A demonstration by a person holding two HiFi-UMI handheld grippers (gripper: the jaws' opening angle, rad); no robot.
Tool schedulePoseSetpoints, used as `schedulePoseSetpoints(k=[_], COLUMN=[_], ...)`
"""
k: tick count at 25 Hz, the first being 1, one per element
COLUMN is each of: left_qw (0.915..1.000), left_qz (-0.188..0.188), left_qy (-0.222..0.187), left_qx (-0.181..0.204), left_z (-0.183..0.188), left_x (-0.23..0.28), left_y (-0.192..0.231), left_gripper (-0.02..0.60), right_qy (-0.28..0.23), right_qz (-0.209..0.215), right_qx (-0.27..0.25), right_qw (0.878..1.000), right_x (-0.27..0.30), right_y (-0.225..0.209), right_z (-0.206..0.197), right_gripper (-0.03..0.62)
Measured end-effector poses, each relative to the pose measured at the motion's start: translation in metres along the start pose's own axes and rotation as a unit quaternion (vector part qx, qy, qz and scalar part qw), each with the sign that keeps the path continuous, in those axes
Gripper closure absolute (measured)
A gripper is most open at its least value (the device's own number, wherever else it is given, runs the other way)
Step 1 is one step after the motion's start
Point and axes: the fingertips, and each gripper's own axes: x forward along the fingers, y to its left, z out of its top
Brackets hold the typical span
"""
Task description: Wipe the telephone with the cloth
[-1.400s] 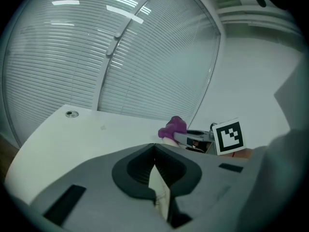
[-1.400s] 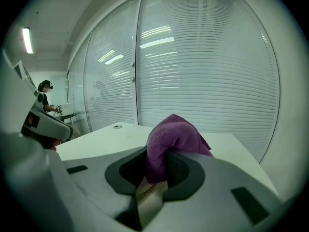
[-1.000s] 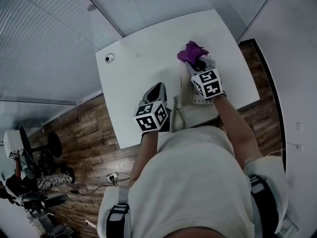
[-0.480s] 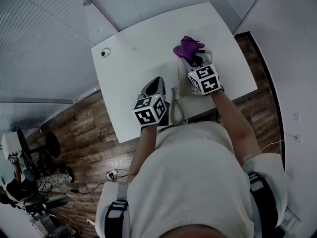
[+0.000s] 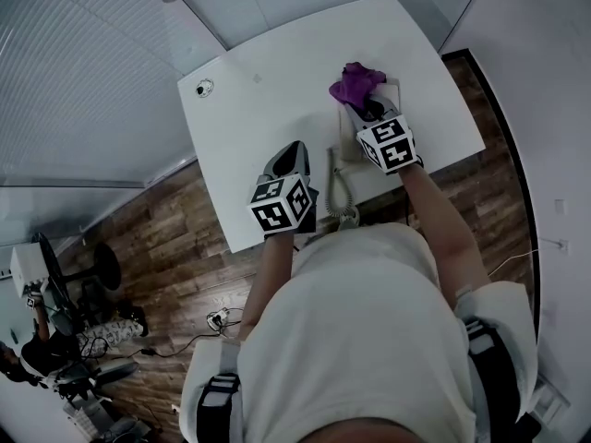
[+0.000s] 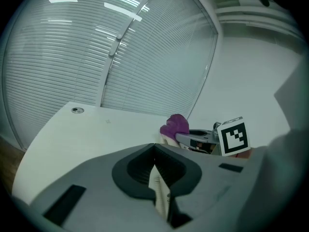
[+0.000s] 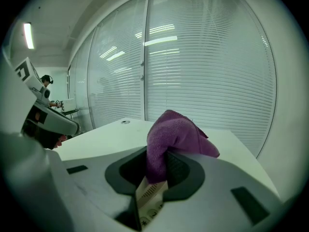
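Head view: on the white counter (image 5: pixel 268 100), the left tool (image 5: pixel 295 150) hovers at about 11 o'clock of the frame's centre, its jaws clenched together on nothing, just left of the telephone (image 5: pixel 351 141) and its coiled cord (image 5: pixel 343 197). The telephone lies at 1 o'clock near the counter's right edge. The purple cloth (image 5: pixel 355 83) sits on its 12 o'clock end, pinched by the right tool (image 5: pixel 371 111). Each tool's cube carries black-and-white square markers, and the keypad print seen in the right gripper view is too small to read. Against a second ago, both tools and the cloth have barely shifted along the telephone.
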Motion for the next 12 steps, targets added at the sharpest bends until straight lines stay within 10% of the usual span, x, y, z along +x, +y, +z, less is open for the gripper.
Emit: schedulePoseSetpoints(k=[12], left_qw=[0.9997], left_qz=[-0.008], left_qy=[0.019], left_qx=[0.012], left_z=[-0.026], left_x=[-0.029], left_y=[-0.003], left_gripper=[0.561], right_qy=[0.000], right_qz=[-0.012], right_qx=[0.020], right_qw=[1.000], right_x=[-0.026], right_y=[0.026], right_z=[-0.024], right_gripper=[0.507])
